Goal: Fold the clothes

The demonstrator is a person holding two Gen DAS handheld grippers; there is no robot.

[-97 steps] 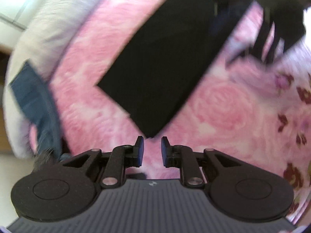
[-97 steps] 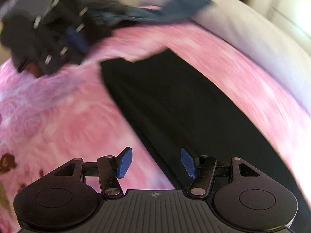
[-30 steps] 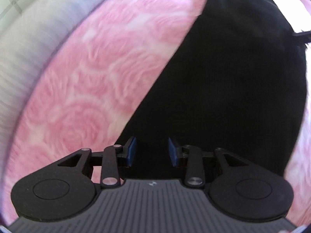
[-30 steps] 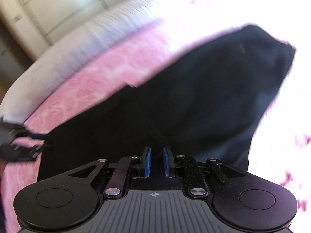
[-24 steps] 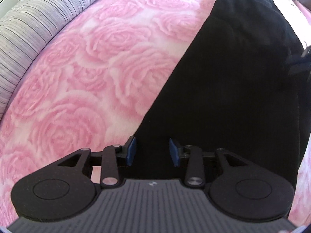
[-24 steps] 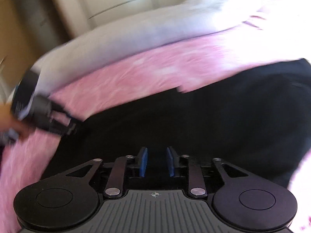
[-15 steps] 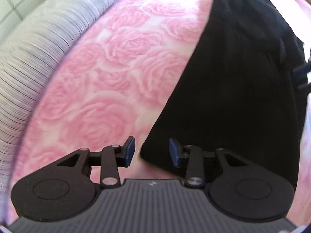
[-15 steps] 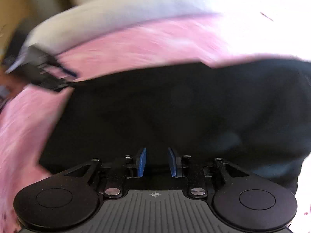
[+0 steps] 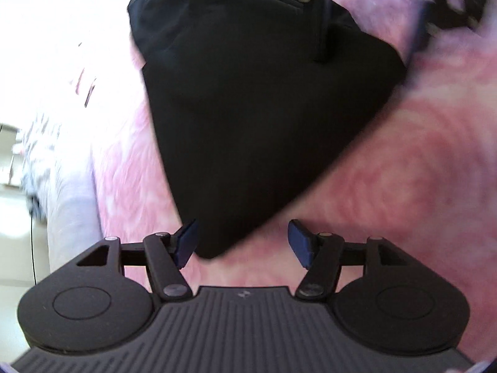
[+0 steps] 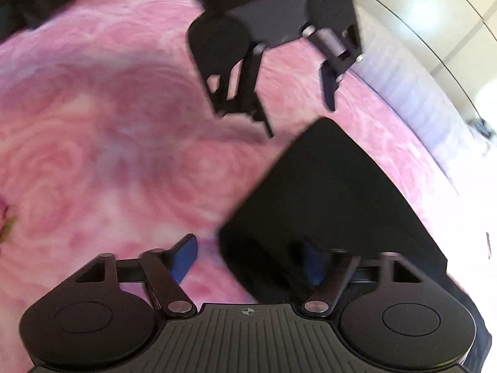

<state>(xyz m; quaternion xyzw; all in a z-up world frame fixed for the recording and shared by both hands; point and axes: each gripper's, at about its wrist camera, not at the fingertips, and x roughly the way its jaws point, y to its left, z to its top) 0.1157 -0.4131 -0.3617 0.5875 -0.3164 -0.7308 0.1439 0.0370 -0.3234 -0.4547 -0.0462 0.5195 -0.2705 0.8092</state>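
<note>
A black garment (image 9: pixel 257 118) is seen lying folded on a bed covered by a pink rose-patterned blanket (image 9: pixel 403 161). In the left wrist view, a pocket seam and metal studs are shown at its far end, and its near corner is pointed toward the left claw (image 9: pixel 242 242). The jaws of the left claw are held well apart and are opening; the corner of the garment is seen low between them, but it is not pressed by the blue pads (image 9: pixel 186 241).

In the right wrist view, the right claw (image 10: pixel 248 259) is likewise found apart and opening, with an edge of the garment (image 10: pixel 329 205) lying between its jaws, ungripped. The left claw (image 10: pixel 295 102) is seen opposite, above the blanket (image 10: pixel 93 130) just beyond the garment's far corner. A pale striped bed edge (image 10: pixel 413 105) is shown alongside the blanket.
</note>
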